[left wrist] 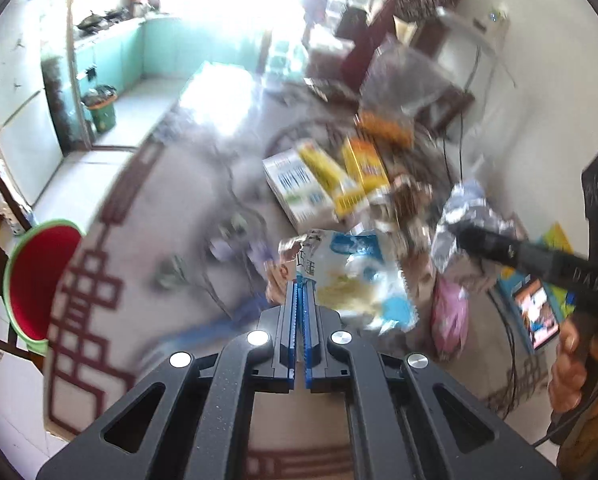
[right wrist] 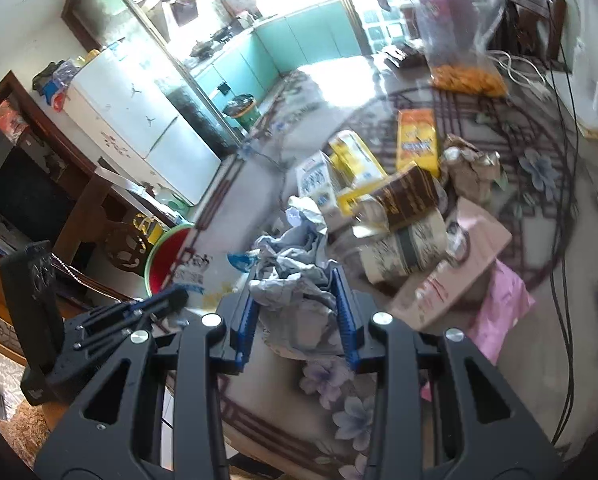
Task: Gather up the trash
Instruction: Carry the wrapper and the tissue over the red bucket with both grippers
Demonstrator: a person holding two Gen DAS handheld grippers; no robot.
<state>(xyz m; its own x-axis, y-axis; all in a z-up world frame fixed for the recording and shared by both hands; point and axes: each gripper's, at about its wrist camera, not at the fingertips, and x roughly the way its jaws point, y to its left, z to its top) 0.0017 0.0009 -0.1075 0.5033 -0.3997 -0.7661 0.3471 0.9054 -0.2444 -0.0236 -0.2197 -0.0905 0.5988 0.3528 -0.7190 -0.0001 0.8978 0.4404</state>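
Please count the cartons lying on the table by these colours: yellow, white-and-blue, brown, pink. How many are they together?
Yellow cartons: 2
White-and-blue carton: 1
Brown carton: 1
Pink carton: 1
Total: 5

Daylight is pouring through the kitchen window (left wrist: 235,4) ahead of me, blowing out to white glare. Both fisheye views are bending at their dark rims, and motion blur is smearing the table (left wrist: 111,240) and its litter.
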